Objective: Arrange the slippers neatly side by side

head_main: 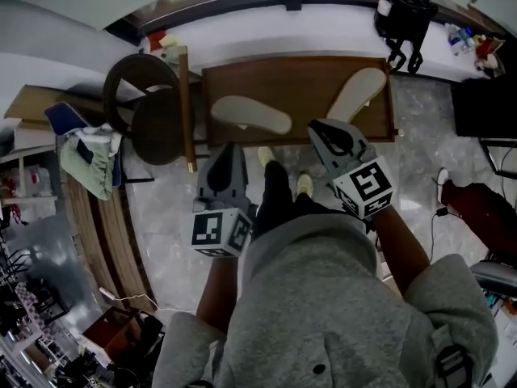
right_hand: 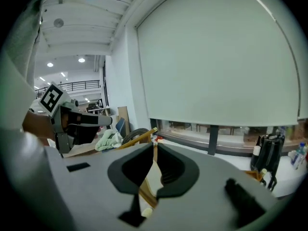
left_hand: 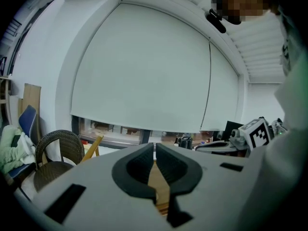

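Slippers (head_main: 250,113) lie splayed on the table (head_main: 311,79). Before it, our left claw (head_main: 229,147) and right claw (head_main: 317,128) are pressed together, empty; we should open them first.

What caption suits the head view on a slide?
Left gripper and right gripper, shut, held before a wooden table with two beige slippers lying apart.

Two slippers now: left slipper (head_main: 250,113), right slipper (head_main: 357,94). One wooden table (head_main: 307,78) under them. Two grippers, left gripper (head_main: 229,150) and right gripper (head_main: 325,129). One wicker chair (head_main: 157,124) at the left, one black bag (head_main: 404,13) far right.
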`<control>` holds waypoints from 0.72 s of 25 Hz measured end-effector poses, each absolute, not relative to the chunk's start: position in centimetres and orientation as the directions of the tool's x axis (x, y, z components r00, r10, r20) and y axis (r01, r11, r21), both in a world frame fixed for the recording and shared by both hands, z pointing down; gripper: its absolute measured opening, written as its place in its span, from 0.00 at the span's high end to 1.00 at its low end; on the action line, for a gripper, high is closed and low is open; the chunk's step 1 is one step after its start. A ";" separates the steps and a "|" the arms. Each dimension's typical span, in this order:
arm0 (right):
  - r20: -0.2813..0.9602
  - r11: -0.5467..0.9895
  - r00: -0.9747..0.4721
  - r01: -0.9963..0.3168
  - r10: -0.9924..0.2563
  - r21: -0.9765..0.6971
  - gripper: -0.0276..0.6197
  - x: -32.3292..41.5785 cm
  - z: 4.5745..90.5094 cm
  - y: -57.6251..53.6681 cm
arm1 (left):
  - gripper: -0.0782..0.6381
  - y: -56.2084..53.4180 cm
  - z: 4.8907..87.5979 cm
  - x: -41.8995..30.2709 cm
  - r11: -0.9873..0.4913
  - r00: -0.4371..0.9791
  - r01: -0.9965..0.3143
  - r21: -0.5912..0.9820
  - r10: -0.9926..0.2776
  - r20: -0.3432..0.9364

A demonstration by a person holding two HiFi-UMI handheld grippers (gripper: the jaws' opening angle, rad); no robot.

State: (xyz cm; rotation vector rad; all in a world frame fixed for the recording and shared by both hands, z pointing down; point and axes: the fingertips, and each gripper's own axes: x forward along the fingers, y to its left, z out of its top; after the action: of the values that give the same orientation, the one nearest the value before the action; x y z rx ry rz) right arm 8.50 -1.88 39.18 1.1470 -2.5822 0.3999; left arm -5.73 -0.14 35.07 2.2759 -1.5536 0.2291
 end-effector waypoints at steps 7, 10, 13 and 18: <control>0.424 0.683 -0.654 -0.723 -0.627 -0.104 0.90 5.3 41.3 -3.5 | 0.85 -1.7 36.3 -8.4 -0.279 0.349 -0.931 0.234 -0.866 0.358; 0.456 0.706 -0.664 -0.701 -0.592 -0.104 0.83 3.7 42.4 -3.9 | 0.85 -2.1 37.0 -9.4 -0.267 0.342 -0.933 0.241 -0.864 0.370; 0.469 0.722 -0.668 -0.686 -0.578 -0.086 0.78 2.3 43.3 -4.6 | 0.85 -2.6 37.6 -10.7 -0.250 0.329 -0.937 0.243 -0.864 0.382; 0.523 0.743 -0.664 -0.665 -0.535 -0.084 0.77 0.5 45.0 -5.4 | 0.85 -3.7 38.5 -12.3 -0.236 0.324 -0.938 0.254 -0.858 0.400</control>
State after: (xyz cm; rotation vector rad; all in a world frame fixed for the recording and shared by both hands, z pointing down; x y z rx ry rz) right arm 0.46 -5.41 45.04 0.9100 -2.4688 0.3691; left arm -12.34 -3.69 38.51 2.1521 -1.5832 0.2437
